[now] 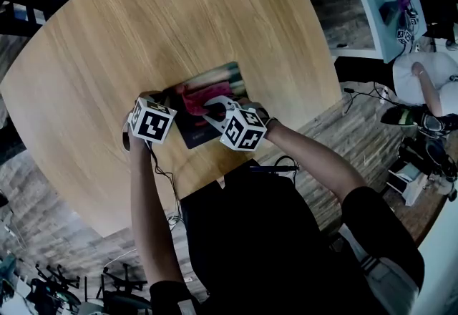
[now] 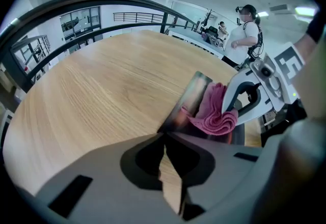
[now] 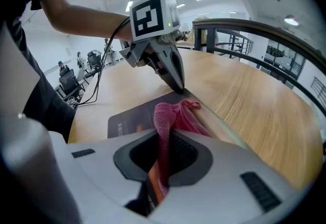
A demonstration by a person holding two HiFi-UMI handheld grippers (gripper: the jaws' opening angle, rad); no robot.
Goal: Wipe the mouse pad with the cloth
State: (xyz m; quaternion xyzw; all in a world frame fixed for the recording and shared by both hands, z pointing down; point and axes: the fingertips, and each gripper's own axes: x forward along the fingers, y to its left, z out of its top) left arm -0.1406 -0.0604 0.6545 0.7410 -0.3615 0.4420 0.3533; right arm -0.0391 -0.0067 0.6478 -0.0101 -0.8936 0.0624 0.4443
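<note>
The right gripper (image 3: pixel 164 141) clamped the cloth (image 3: pixel 179 116) on the pad (image 3: pixel 131 116) near the table's (image 1: pixel 179 20) front edge; the left gripper (image 2: pixel 164 137), jaws together, touched the pad's corner.

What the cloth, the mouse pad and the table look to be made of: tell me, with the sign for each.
Cloth: soft pink fabric, likely terry or microfibre; it bunches in folds and looks nappy.
Mouse pad: thin flat sheet with a dark printed top, probably fabric-faced rubber; the underside is unseen.
Table: light wood or wood-look laminate, matte; straight grain lines run across it.
</note>
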